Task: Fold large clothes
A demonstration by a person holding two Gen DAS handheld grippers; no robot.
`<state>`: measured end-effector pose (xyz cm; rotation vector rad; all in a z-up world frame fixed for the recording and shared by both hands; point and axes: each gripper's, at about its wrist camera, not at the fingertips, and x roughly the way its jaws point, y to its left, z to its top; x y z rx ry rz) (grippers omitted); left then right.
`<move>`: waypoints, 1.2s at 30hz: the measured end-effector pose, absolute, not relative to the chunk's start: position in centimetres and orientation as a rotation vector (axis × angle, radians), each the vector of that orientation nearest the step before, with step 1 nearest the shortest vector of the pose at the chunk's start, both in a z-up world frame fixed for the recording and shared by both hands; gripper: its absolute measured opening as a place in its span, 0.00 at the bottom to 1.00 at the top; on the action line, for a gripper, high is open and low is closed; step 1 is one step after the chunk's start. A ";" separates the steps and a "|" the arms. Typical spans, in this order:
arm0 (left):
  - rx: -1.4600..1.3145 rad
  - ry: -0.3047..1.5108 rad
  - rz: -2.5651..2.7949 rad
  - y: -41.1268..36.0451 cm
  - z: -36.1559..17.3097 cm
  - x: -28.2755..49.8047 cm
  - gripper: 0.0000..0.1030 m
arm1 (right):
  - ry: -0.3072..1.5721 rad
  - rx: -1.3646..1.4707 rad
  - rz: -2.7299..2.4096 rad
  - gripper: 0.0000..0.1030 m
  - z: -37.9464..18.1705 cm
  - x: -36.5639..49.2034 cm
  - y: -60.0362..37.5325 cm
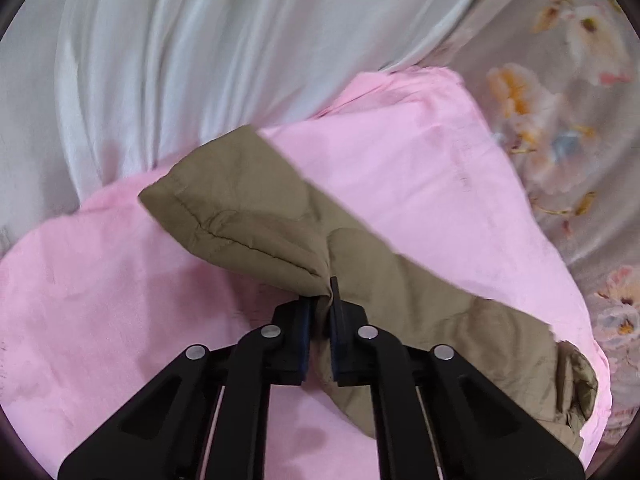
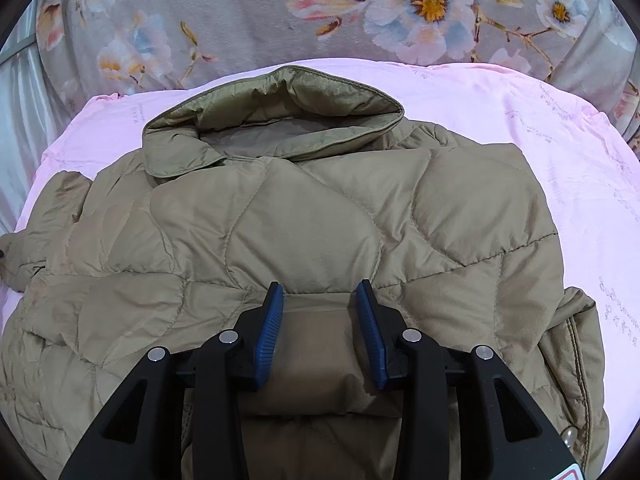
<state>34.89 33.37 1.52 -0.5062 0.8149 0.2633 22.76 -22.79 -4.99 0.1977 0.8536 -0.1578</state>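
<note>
The jacket [image 2: 304,232] lies collar-up across the middle of the frame on the pink sheet [image 2: 540,128], the left gripper [image 1: 320,300] pinching its sleeve [image 1: 240,208] probably to fold it in, while the right gripper [image 2: 320,292] hovers low-centre, jaws spread, seemingly ready to steady the body.

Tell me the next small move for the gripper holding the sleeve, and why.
Probably carry the sleeve inward and lay it across the jacket body. The left gripper is shut on the sleeve near its cuff, lifted over the pink sheet, while the right gripper is open over the jacket's quilted back, which already lies flat.
</note>
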 end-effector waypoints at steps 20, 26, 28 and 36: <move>-0.046 0.708 -0.480 -8.1 10.9 23.7 0.10 | 0.674 0.373 -0.222 0.63 -1.4 17.2 -26.5; -0.170 0.851 -0.547 -10.4 4.9 23.2 0.72 | 0.658 0.343 -0.215 0.67 -0.1 13.6 -28.4; -0.206 0.863 -0.549 -9.0 4.4 23.5 0.72 | 0.650 0.344 -0.211 0.68 0.2 12.7 -29.0; -0.410 0.904 -0.313 3.3 3.1 27.2 0.72 | 0.698 0.484 -0.091 0.71 0.3 13.8 -29.9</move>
